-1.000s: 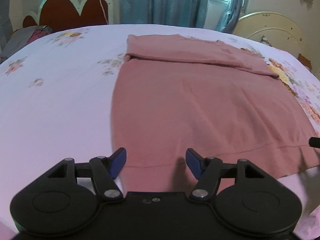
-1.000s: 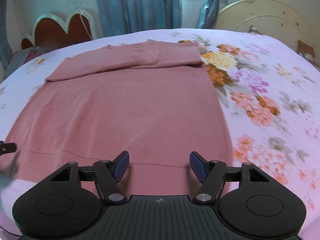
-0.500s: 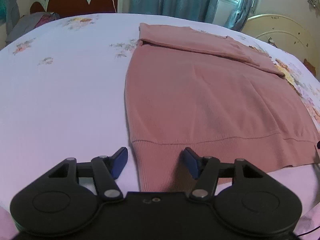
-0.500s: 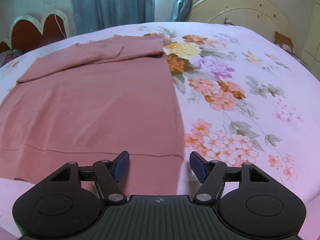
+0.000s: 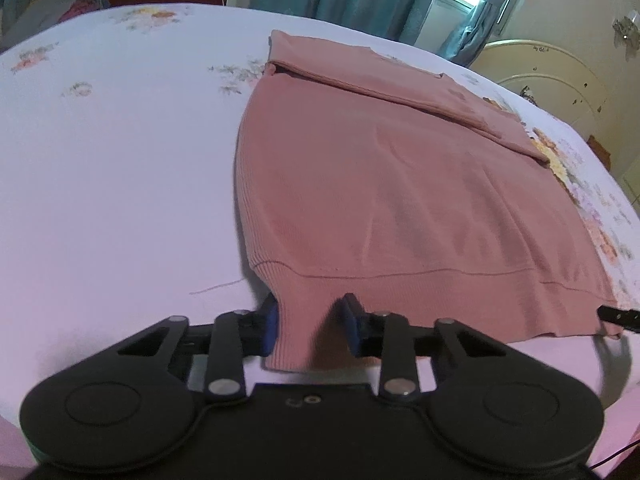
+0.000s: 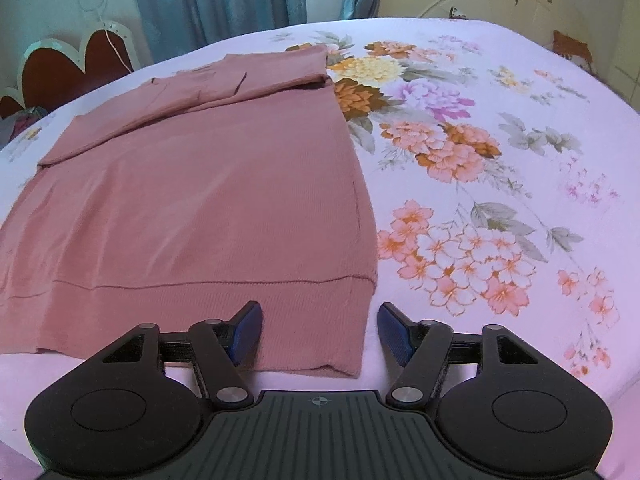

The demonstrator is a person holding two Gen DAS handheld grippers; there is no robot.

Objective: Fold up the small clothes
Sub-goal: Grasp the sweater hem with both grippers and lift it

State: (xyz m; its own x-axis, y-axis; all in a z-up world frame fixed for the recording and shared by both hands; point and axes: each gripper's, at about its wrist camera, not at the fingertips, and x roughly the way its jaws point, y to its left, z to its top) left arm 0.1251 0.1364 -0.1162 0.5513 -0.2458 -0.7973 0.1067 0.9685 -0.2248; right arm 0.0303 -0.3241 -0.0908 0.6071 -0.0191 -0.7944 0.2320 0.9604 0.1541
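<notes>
The dusty-pink ribbed knit sweater lies flat on the pale pink floral bedsheet, its sleeves already folded across the far end and its ribbed hem nearest the grippers.

Left gripper: jaws closing, with the hem's left corner bunched between the blue pads — the left pad touches the knit, the right one looks only just beside it, so this is not yet a firm clamp. Risk: the bite sits close to the cloth's edge, so a lift before the jaws finish would likely let the stretchy rib slip out. It may also catch only the top layer, leaving the back layer on the bed.

Right gripper: jaws closing too, but plainly apart. The hem's right corner lies between them, touching neither pad. Risk: the right pad hangs over bare sheet and could pinch bedsheet along with the knit.

With uneven grips — one corner held, one loose — the fold would probably skew or the hem sag in the middle.
</notes>
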